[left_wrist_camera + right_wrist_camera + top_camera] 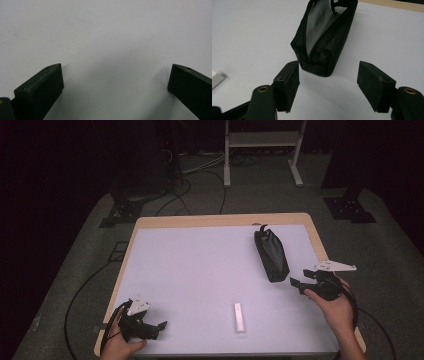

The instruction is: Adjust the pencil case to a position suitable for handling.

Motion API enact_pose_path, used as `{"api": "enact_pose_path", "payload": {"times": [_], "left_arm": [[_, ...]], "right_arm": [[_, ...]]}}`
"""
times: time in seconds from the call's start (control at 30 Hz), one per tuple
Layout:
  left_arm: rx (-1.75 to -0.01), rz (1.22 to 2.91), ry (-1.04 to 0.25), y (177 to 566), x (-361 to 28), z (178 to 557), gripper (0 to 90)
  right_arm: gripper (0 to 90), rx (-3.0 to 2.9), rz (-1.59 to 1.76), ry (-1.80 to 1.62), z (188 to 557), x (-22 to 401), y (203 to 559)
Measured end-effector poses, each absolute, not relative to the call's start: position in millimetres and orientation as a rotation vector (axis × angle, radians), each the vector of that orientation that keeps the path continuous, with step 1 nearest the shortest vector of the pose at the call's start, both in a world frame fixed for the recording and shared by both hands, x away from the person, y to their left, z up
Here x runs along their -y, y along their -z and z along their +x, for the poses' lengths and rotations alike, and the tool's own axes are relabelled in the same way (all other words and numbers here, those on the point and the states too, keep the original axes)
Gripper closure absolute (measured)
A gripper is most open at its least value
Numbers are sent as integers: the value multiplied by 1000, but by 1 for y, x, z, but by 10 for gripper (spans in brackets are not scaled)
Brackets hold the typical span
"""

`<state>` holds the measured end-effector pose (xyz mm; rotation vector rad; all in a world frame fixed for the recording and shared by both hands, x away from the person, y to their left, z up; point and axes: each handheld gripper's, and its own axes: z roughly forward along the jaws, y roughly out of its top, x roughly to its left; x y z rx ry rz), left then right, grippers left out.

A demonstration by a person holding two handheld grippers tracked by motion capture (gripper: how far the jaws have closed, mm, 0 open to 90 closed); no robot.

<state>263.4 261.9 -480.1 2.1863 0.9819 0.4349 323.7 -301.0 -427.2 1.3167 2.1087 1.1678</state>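
A white worktop (200,270) with a pale wooden edge carries two things. A black zipped pouch (271,254) lies on its right half, long axis running away from the person, with a small loop at its far end. A small white bar (240,317) lies flat near the front edge, a little right of the middle and well apart from the pouch.

The left hand-held gripper (154,328) rests low at the front left corner of the worktop, held in the person's left hand (120,340). Its jaws stand wide apart and hold nothing; in the left gripper view (115,75) bare white surface lies between them.

The right hand-held gripper (299,283) sits over the right edge of the worktop in the person's right hand (337,307), pointing toward the near end of the pouch. Its jaws are also spread and grasp nothing. In the right gripper view (328,75) the near end of the pouch (324,37) lies just ahead of the gap between the jaws, not touching either one, its zipper running along the top. A corner of the white bar (216,78) shows at the left edge of that view.

Cables lie on the grey floor (75,270) around the worktop.
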Motion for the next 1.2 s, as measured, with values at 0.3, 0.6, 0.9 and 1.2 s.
{"api": "enact_pose_path", "payload": {"times": [0.3, 0.6, 0.9, 1.2], "left_arm": [[-982, 2188, -435, 480, -262, 264, 0], [-982, 2190, -435, 480, -262, 264, 0], [-983, 2190, -436, 480, -262, 264, 0], [-982, 2188, -436, 480, -262, 264, 0]], "right_arm": [[356, -2094, 1311, -1188, 337, 297, 418], [379, -2084, 1295, -1187, 352, 289, 408], [398, -2081, 1290, -1166, 367, 281, 403], [422, -2081, 1302, -1136, 384, 273, 403]]}}
